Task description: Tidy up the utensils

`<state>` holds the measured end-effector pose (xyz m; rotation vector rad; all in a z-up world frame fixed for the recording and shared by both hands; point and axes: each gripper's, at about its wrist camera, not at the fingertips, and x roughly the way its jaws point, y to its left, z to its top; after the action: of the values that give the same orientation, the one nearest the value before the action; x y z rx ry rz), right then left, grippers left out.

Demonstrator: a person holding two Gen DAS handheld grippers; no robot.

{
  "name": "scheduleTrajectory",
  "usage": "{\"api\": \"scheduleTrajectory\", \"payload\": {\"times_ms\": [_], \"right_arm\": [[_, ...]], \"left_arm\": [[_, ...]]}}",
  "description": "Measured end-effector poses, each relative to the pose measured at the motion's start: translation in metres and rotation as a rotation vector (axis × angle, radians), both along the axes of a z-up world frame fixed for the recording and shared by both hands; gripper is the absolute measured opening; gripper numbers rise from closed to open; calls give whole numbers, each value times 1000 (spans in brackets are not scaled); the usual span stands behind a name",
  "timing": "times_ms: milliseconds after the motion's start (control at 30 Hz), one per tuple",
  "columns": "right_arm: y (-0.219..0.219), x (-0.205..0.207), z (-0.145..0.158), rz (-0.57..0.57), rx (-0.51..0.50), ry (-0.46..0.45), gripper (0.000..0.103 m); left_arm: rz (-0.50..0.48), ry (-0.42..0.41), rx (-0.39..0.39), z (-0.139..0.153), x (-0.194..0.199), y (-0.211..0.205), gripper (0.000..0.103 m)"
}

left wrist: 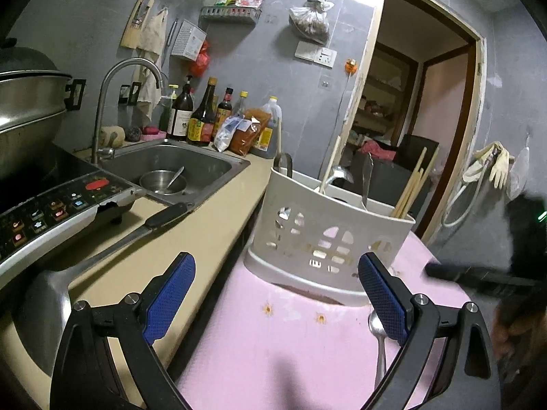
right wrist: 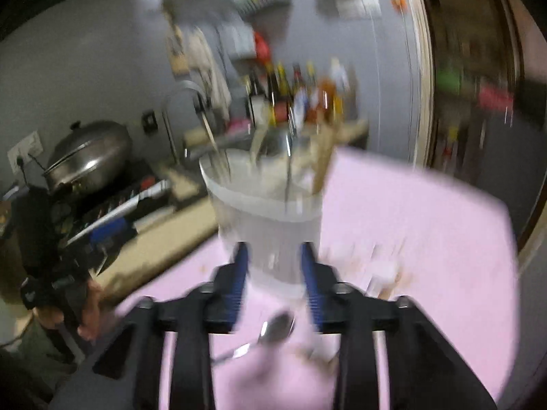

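Left wrist view: the left gripper (left wrist: pixel 277 294), black with blue textured pads, hangs over a pink mat (left wrist: pixel 273 348) with its fingers wide apart and nothing between them. At twelve o'clock from it stands a white perforated plastic utensil caddy (left wrist: pixel 318 229), upright on the mat and holding wooden chopsticks (left wrist: pixel 412 189), a metal spoon (left wrist: pixel 336 175) and a metal blade-like piece (left wrist: pixel 365 179). A loose steel spoon (left wrist: pixel 376 328) lies flat on the mat at four o'clock from the gripper, just beside the inner face of its right-hand finger and in front of the caddy. At nine o'clock a large steel ladle with a black handle (left wrist: pixel 112 253) lies on the beige countertop (left wrist: pixel 205 225), beyond it a steel sink (left wrist: pixel 181 167) with a small metal bowl (left wrist: pixel 163 181).

Right wrist view, heavily blurred: the right gripper (right wrist: pixel 275 273) points at the caddy's base, its blue-padded fingers partly apart and empty. The loose spoon lies on the mat at six o'clock below the fingers, clear of both. The other gripper shows at nine o'clock, held in a hand (right wrist: pixel 87 311).
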<state>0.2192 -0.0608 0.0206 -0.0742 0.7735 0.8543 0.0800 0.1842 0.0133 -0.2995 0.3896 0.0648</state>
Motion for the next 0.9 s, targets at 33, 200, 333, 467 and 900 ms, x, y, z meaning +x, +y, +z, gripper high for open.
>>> {"api": "scheduleTrajectory", "payload": {"times_ms": [33, 200, 333, 467, 900], "right_arm": [[1, 3, -13, -2, -26, 41, 34], [5, 20, -60, 5, -77, 227, 34], [14, 24, -78, 20, -96, 277, 18], [12, 22, -79, 22, -73, 287, 6], [14, -71, 59, -14, -20, -576, 0]], "left_arm": [[2, 5, 7, -1, -1, -2, 94], [3, 27, 17, -6, -8, -7, 94], [5, 33, 7, -7, -10, -7, 94], [5, 23, -9, -6, -11, -6, 94], [-13, 5, -56, -3, -11, -11, 94]]}}
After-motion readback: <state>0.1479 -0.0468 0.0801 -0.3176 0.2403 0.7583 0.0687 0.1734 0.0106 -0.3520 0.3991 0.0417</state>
